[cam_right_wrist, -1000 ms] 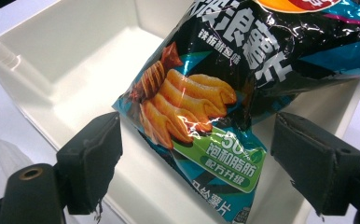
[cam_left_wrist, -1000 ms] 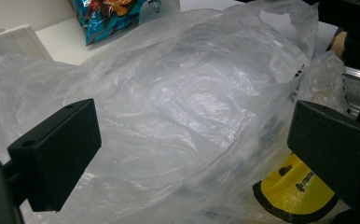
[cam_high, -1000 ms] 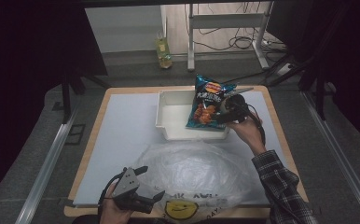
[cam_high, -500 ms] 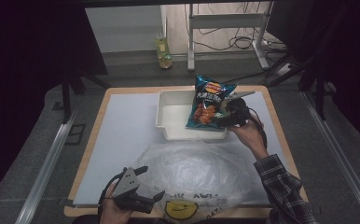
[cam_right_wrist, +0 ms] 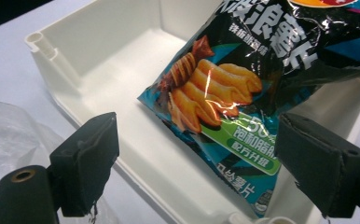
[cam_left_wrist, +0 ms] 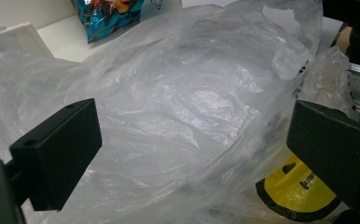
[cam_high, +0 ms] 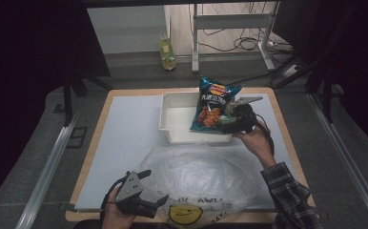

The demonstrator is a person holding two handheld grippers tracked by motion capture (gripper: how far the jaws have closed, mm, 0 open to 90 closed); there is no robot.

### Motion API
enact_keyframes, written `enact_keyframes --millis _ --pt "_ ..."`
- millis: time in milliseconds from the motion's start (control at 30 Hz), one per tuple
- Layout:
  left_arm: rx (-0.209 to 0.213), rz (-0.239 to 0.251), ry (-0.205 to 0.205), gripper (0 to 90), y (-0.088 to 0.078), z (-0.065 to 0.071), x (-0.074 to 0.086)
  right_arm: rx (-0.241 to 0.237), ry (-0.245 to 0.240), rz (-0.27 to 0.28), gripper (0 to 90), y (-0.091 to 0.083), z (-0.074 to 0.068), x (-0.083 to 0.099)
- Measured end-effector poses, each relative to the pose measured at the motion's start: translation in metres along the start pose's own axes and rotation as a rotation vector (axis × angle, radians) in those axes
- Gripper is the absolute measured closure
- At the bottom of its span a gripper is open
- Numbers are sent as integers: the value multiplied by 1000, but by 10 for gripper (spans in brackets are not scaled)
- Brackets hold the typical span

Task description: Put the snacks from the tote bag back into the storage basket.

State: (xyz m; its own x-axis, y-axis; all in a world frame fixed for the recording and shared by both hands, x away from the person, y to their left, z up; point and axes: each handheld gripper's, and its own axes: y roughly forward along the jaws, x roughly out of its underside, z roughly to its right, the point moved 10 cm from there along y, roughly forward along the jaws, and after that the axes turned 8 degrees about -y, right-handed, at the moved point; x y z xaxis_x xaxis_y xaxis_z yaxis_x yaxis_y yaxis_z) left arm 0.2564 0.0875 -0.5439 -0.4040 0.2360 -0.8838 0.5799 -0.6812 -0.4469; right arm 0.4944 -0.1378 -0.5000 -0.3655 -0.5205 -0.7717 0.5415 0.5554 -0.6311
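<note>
On the left our left gripper (cam_high: 148, 202) waits with its fingers wide open by the clear plastic bag (cam_high: 201, 176) on the worktop (cam_high: 125, 138), and on the right our right gripper (cam_high: 230, 121), fingers open too, sits beside the chip bag (cam_high: 211, 107) leaning in the white tray (cam_high: 172, 117).
</note>
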Motion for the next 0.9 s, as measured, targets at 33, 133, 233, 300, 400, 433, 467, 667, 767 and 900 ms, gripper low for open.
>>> enact_keyframes --millis 33,133,233,300,400,433,467,667,767,900 --pt "-1 -1 1 31 0 0 0 -1 -1 2 139 0 0 0" --pt "-3 -2 3 31 0 0 0 0 -10 5 139 -1 -2 2" --pt "-5 -3 4 31 0 -1 0 1 -12 5 139 -1 -2 4" --pt "-6 -3 4 31 0 -1 0 0 -15 1 138 -2 -3 5" --pt "-6 -3 4 32 0 -1 1 1 -18 3 136 -3 -4 6" --pt "-6 -4 6 32 0 -1 1 1 -19 4 136 -3 -4 6" --pt "-7 -8 7 33 0 0 1 3 -21 4 136 -4 -5 6" --pt "-15 -15 17 35 1 -1 2 5 -34 -1 135 -7 -8 9" --pt "-14 -14 17 35 1 -1 2 4 -34 -3 133 -8 -9 11" --pt "-12 -18 19 36 1 0 3 7 -41 -7 133 -9 -11 13"
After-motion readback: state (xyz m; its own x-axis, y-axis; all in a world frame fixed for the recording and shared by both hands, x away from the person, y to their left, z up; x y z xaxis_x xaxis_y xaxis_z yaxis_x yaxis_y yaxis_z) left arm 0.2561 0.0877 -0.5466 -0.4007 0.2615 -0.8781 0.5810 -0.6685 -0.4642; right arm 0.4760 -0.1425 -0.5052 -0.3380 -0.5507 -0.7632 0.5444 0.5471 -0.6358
